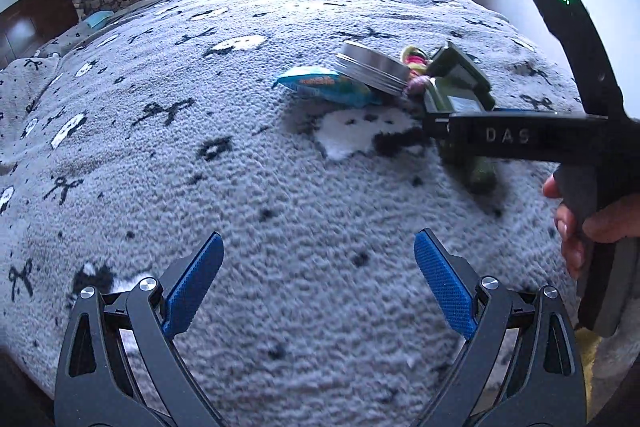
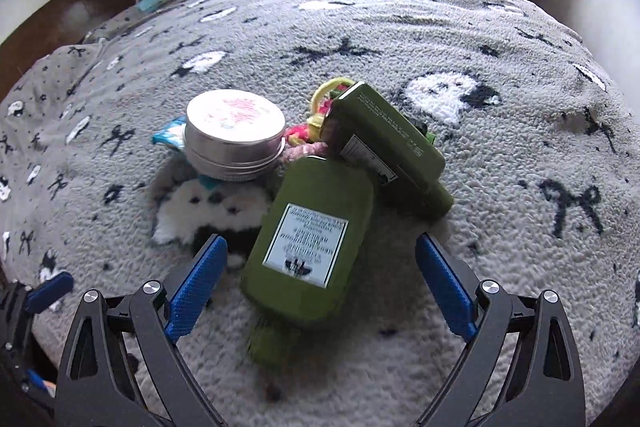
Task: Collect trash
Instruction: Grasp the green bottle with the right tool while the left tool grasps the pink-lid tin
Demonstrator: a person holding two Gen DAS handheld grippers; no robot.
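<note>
A grey fleece blanket (image 2: 500, 227) patterned with black bows and white ghost faces covers the bed and fills most of both views. On it, the trash lies in one small heap, and the nearer green bottle (image 2: 308, 239) serves as the landmark: it lies flat, white label up, its dark cap end pointing toward the right wrist camera. Touching its far right edge is a second green bottle (image 2: 386, 143), lying at an angle with its printed side up. Just beyond the nearer bottle's far left corner sits a round metal tin (image 2: 236, 135) with a pale lid, tilted slightly and resting on a light-blue wrapper (image 1: 324, 85) that sticks out to the tin's left. Between the tin and the second bottle, right behind the landmark bottle's far end, is a small tangle of bright pink, yellow and green items (image 2: 316, 123), too jumbled to name. The right gripper (image 2: 320, 283) hangs directly over the near half of the landmark bottle, its blue-padded fingers spread wide on either side and not touching it. The left gripper (image 1: 318, 283) hovers above bare blanket well to the left of that bottle, fingers likewise spread wide and holding nothing.
</note>
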